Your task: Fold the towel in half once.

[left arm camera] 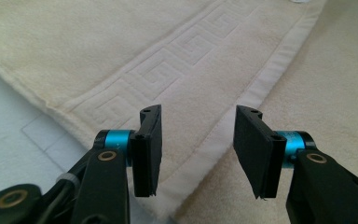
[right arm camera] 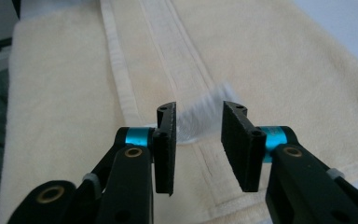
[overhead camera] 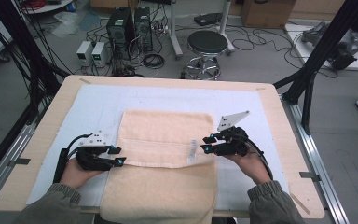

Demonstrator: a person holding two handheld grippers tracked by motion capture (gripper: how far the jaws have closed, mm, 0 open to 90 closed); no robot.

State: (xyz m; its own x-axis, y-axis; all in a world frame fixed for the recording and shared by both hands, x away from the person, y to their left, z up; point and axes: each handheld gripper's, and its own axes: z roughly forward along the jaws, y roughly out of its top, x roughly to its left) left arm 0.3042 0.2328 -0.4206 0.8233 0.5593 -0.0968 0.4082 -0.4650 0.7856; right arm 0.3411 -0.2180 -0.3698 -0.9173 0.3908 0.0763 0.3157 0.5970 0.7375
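A cream towel (overhead camera: 168, 135) lies folded on the table, its upper layer ending in a hemmed edge across the middle and its lower layer hanging over the front edge. My left gripper (overhead camera: 119, 156) is at the left end of that hem, open, with the hem (left arm camera: 270, 79) and key-pattern band (left arm camera: 168, 65) just below its jaws (left arm camera: 198, 140). My right gripper (overhead camera: 205, 144) is at the towel's right side, open. A small white label (right arm camera: 200, 116), blurred, sits on the towel in the gap of its jaws (right arm camera: 198, 135), and the pads do not press on it.
A white mat (overhead camera: 98, 102) covers the wooden table (overhead camera: 279, 121) beneath the towel. Beyond the far edge stand a black stool (overhead camera: 207, 44), computer towers (overhead camera: 121, 28) and loose cables on the floor. Black frame posts rise at both sides.
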